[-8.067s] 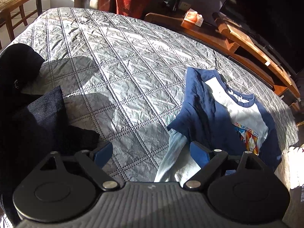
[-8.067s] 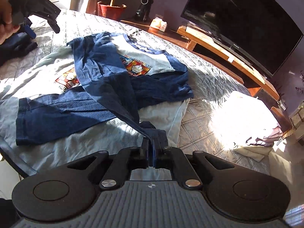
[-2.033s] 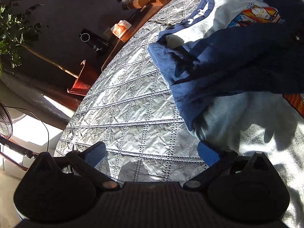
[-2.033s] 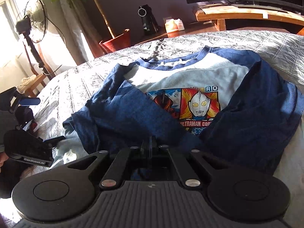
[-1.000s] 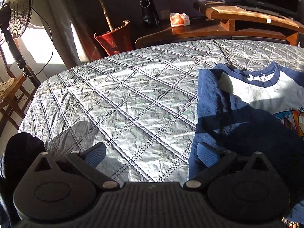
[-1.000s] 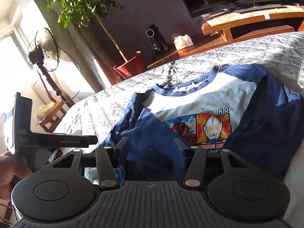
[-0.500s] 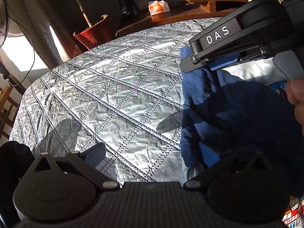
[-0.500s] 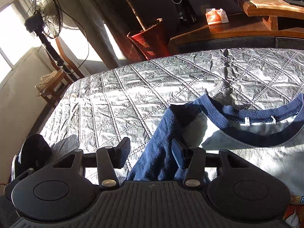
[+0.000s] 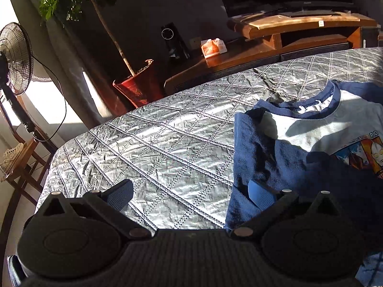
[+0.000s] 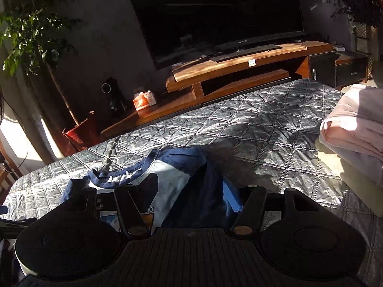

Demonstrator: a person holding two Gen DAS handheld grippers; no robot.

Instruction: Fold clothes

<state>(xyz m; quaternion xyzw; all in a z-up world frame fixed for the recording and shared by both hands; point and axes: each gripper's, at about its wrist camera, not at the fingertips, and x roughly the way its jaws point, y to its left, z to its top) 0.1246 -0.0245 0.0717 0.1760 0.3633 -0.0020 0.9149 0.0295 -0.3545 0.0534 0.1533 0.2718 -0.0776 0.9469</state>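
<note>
My right gripper (image 10: 191, 191) no longer pinches the shirt (image 10: 172, 179): its jaws are opening, cloth loose between them, and it now faces the TV (image 10: 215, 14). The sleeves now lie folded across the shirt's front. My left gripper (image 9: 189, 193) is back over the quilt (image 9: 155, 148), upright.

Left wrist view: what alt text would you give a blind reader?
Open black tongs hover over a grey quilted bedspread, their right pad above a navy and white cartoon-print shirt. Behind stand a red plant pot and wooden TV bench.

bedspread (image 9: 167, 148): quilted, crinkled sheen | shirt (image 9: 275, 157): soft matt knit | TV stand (image 10: 239, 64): polished wood
</note>
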